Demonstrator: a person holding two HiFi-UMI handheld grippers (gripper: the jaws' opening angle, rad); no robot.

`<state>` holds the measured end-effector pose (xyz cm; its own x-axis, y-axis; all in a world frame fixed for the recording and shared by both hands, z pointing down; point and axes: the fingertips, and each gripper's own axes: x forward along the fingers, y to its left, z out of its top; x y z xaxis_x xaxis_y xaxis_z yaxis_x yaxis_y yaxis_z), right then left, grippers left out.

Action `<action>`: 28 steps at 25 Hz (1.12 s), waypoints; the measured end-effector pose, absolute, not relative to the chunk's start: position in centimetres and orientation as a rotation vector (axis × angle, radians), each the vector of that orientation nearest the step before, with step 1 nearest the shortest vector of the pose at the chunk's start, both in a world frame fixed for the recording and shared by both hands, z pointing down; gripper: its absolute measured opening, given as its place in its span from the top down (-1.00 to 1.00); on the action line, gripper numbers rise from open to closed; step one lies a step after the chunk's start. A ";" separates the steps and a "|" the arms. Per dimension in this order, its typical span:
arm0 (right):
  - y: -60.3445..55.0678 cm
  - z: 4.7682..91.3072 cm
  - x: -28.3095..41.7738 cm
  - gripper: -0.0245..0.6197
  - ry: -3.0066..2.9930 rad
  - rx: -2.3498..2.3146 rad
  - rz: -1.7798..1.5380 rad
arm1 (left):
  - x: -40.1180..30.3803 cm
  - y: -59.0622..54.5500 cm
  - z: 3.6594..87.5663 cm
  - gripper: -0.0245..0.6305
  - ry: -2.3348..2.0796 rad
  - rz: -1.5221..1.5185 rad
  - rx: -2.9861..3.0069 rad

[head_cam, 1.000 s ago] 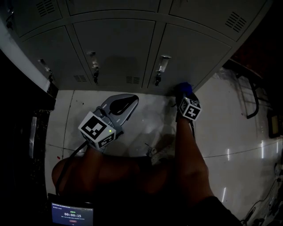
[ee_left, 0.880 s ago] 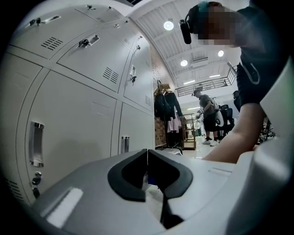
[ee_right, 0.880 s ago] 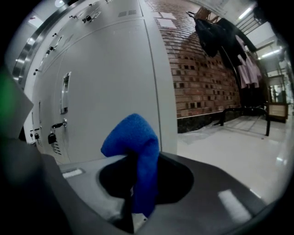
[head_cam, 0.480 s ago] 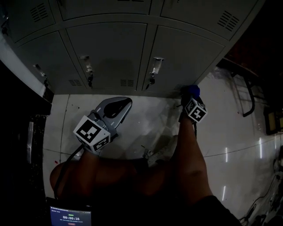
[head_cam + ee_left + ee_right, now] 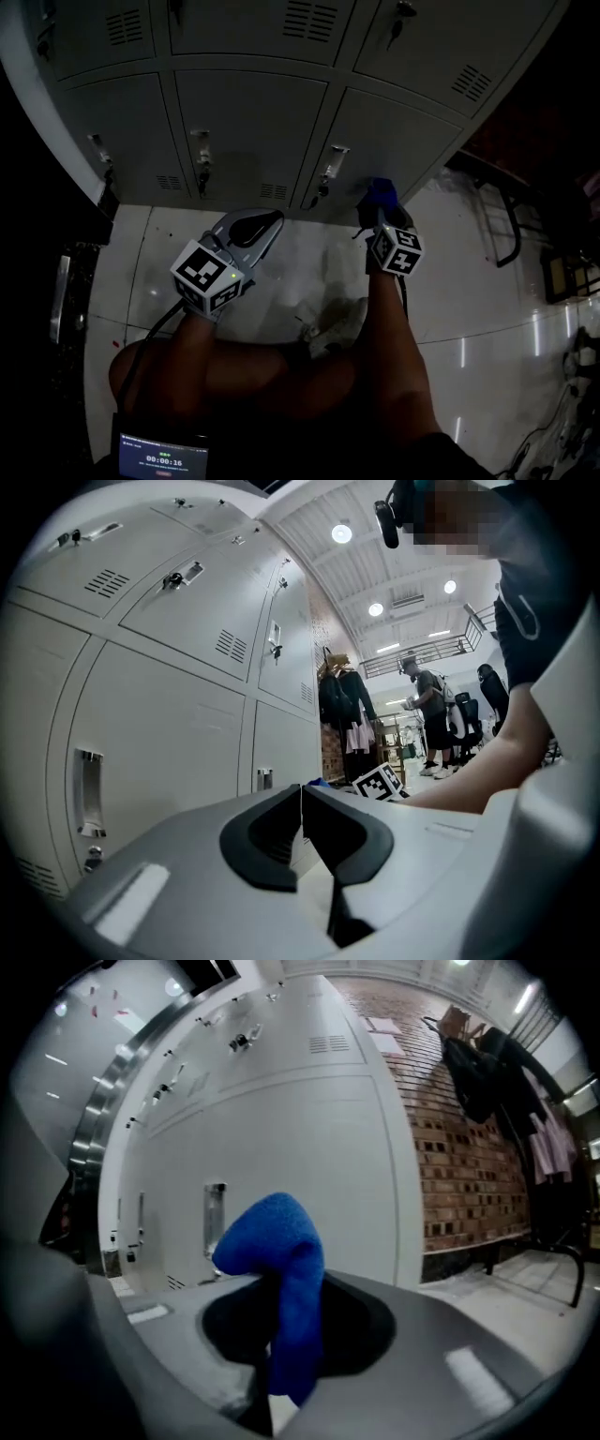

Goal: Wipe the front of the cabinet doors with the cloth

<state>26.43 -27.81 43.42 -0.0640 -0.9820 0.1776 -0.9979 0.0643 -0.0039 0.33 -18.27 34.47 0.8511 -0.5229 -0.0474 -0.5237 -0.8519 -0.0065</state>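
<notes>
We log grey cabinet doors, glossy floor, brick wall. Right gripper clamps blue cloth; left gripper closed, empty.

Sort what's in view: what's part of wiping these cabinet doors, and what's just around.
For the job:
- blue cloth, clamped in the right hand-held gripper
- grey cabinet doors

Just around:
- left hand-held gripper, shut and empty
- hanging coats
- brick wall
- timer screen
</notes>
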 end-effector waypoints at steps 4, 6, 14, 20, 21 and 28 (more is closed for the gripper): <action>-27.0 39.7 20.3 0.70 -2.402 1.861 0.103 | -0.9 -18.6 33.5 0.89 0.884 0.102 -2.988; -26.3 37.8 18.1 0.70 -2.494 1.793 0.086 | -1.4 -18.8 33.2 0.89 0.900 0.108 -2.978; -21.6 31.5 10.3 0.70 -2.781 1.474 -0.046 | -1.9 -19.3 32.6 0.89 0.921 0.115 -2.957; -18.1 32.7 4.7 0.70 -2.874 1.220 -0.005 | -2.3 -19.1 32.4 0.89 0.928 0.116 -2.953; -18.0 33.3 4.1 0.70 -2.889 1.194 0.011 | -2.4 -19.2 32.5 0.89 0.930 0.116 -2.953; -17.9 35.9 2.4 0.70 -2.922 1.103 0.056 | -2.6 -19.2 33.6 0.89 0.940 0.080 -2.954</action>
